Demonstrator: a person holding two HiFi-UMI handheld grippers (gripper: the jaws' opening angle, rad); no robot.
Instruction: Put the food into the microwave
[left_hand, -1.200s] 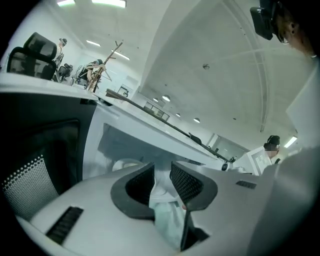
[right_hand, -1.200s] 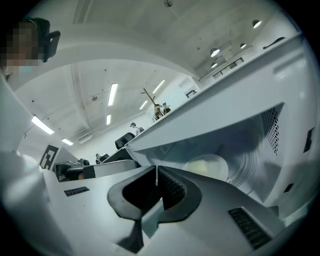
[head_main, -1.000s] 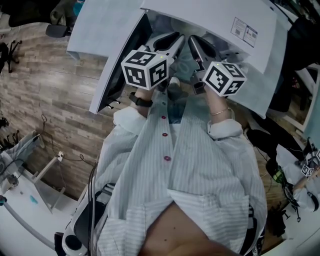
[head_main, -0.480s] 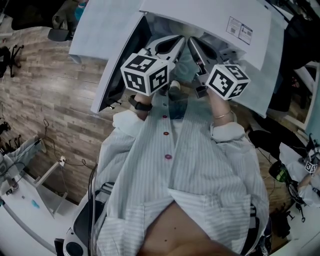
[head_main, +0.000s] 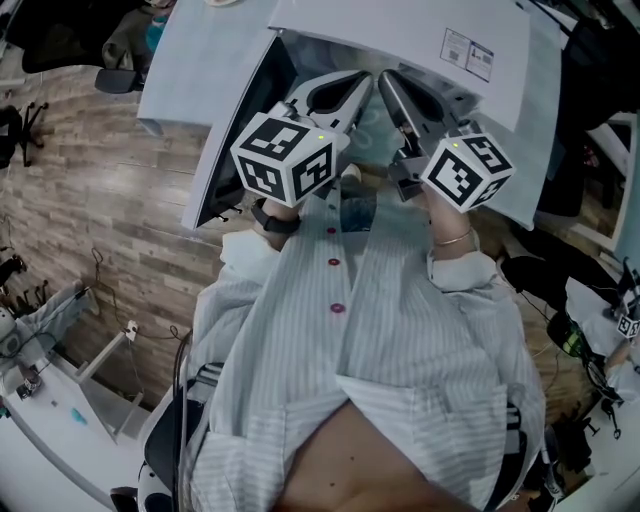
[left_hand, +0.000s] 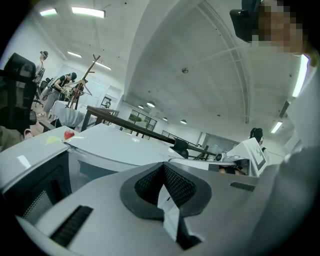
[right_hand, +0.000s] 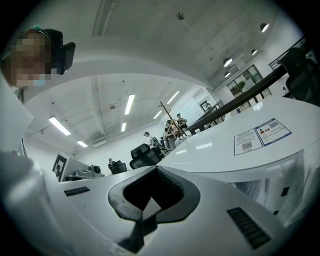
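Observation:
A white microwave (head_main: 400, 30) stands in front of me with its door (head_main: 235, 140) swung open to the left. My left gripper (head_main: 358, 82) and right gripper (head_main: 388, 82) are held side by side, their tips close together at the mouth of the cavity. In the left gripper view the left gripper (left_hand: 164, 192) has its ribbed pads (left_hand: 177, 185) pressed together with nothing between them. In the right gripper view the right gripper (right_hand: 149, 202) is likewise shut and empty. That view also shows the microwave (right_hand: 225, 150) with its label. No food shows between the jaws or in the cavity.
A small red object (left_hand: 68, 134) lies on a white table (left_hand: 30, 152) left of the open door (left_hand: 35, 187). Wooden floor (head_main: 110, 200) spreads to my left. Chairs, desks and other people (left_hand: 65, 82) fill the room behind the microwave.
Both grippers have risen a little in front of the microwave, and their marker cubes now look larger and nearer. The jaws stay pointed at the open cavity.

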